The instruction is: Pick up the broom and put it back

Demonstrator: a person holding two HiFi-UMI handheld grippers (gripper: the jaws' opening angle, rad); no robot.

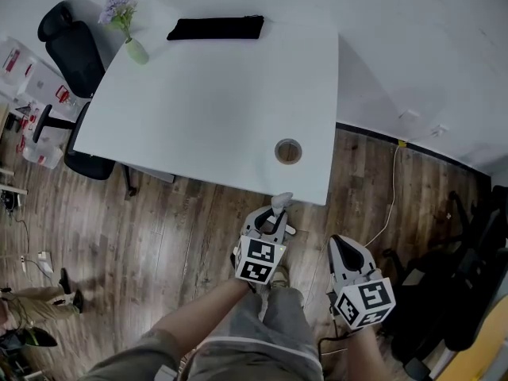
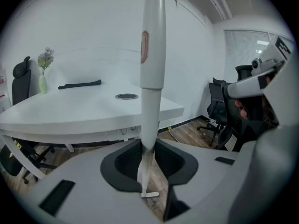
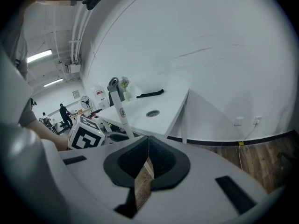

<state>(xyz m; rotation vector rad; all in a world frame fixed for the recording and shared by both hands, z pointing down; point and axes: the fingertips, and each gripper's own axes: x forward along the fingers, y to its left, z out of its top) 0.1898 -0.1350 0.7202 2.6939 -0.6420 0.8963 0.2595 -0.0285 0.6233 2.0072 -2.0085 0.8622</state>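
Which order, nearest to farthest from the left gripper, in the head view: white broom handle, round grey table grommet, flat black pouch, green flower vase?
1. White broom handle, clamped in the left gripper.
2. Round grey table grommet, near edge.
3. Flat black pouch, far side; green flower vase, far-left corner: too close to call.

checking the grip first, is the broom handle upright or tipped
Upright: the broom handle stands near vertical, clamped in the left gripper.

We count one white table (image 1: 214, 101) bearing one vase of flowers (image 1: 133, 46), one flat black pouch (image 1: 216, 28) and one round cable port (image 1: 288, 151). There is one broom (image 2: 152, 55) and two grippers, the left gripper (image 1: 275, 215) and the right gripper (image 1: 340, 244). One black chair (image 1: 73, 54) stands at left.
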